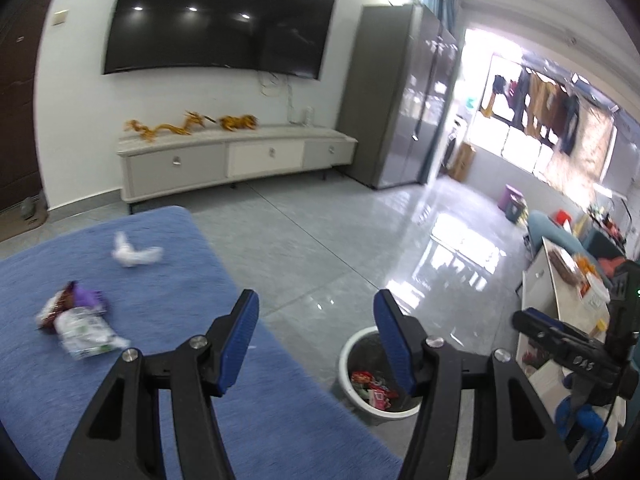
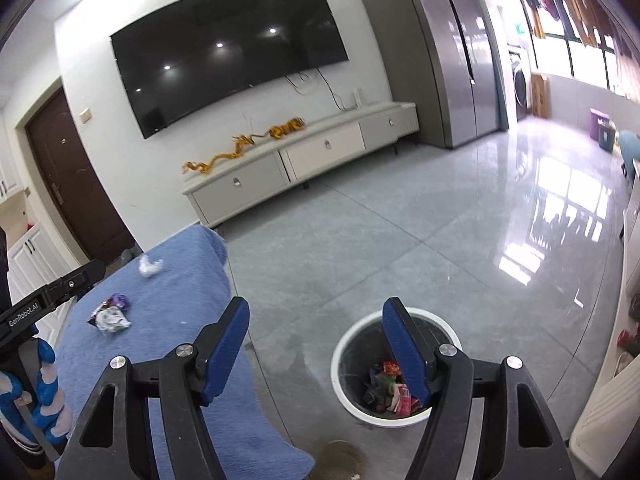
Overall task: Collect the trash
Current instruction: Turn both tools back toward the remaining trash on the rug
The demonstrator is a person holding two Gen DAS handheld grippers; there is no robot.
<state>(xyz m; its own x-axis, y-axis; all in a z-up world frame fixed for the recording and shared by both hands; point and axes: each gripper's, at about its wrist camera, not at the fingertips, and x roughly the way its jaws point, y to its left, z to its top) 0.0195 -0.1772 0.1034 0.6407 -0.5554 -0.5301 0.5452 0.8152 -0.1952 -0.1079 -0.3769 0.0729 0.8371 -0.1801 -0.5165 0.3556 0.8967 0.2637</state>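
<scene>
1. Writing: the left gripper's body, seen at the far left of the right wrist view, reads "GenRobot.AI". Print on the wrappers is too blurred to read.
2. Left gripper (image 1: 314, 320): jaws spread wide, nothing between the blue pads, touching nothing. It hangs over the near edge of the blue-covered surface (image 1: 168, 320).
3. Right gripper (image 2: 316, 326): jaws likewise wide apart, empty, no contact. Its right finger (image 2: 406, 350) overlaps the bin in view.
4. Trash bin (image 2: 394, 368): white rim, dark inside, standing on the grey tiled floor (image 2: 400, 240) ahead and to the right of the right gripper; red and mixed wrappers lie in its bottom. From the left gripper it sits just beyond the right finger.
5. Trash not yet collected, all ahead and to the left of both grippers on the blue cover: a white-green packet (image 1: 90, 332) touching a purple-brown wrapper (image 1: 76, 300), and farther off, apart from them, a crumpled white tissue (image 1: 136, 254).
6. Far ahead: wall-mounted TV (image 2: 232, 48) above a low cabinet (image 2: 304, 152).
</scene>
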